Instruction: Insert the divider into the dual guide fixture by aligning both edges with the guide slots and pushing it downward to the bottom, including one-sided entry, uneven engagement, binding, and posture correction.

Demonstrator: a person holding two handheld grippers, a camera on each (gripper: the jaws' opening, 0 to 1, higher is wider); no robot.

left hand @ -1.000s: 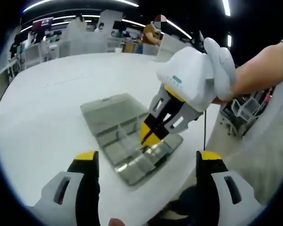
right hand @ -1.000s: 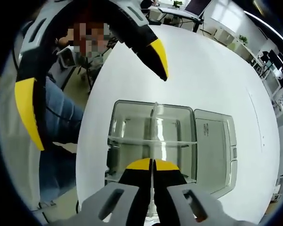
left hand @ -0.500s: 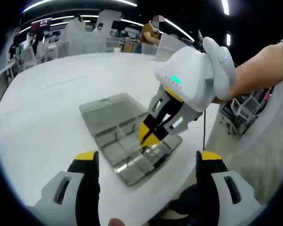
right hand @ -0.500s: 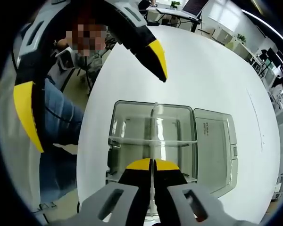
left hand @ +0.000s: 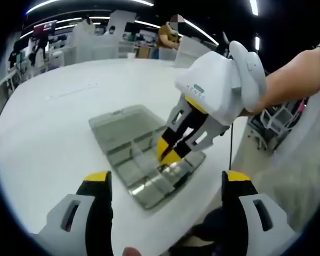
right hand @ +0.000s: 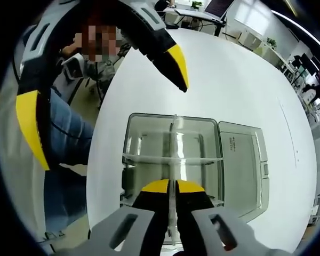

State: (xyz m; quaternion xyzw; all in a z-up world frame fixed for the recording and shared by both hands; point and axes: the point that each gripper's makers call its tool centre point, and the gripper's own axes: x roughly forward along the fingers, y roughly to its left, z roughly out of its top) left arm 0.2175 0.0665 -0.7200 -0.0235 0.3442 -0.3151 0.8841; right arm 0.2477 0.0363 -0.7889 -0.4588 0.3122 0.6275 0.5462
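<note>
A clear plastic compartment box [right hand: 149, 141] lies on the white table with its lid [right hand: 242, 160] folded open beside it. My right gripper [right hand: 173, 186] is shut on a thin clear divider [right hand: 173, 173], seen edge-on, running along the box's centre line across a clear cross wall [right hand: 202, 159]. Seen from the left gripper view, the right gripper [left hand: 168, 152] reaches down into the box [left hand: 122, 160], tilted, a forearm behind it. My left gripper [left hand: 167, 178] stands open near the table edge, holding nothing, and hovers above the box as the left gripper [right hand: 104, 93].
The white table [left hand: 53, 117] stretches far behind the box. Its near edge runs close to the box, with a person's jeans-clad legs [right hand: 69, 154] beyond it. Desks, shelves and another person [left hand: 168, 34] are far off in the background.
Almost nothing: my right gripper still grips the divider over the box, shifted only slightly. The left gripper holds its place, still open.
</note>
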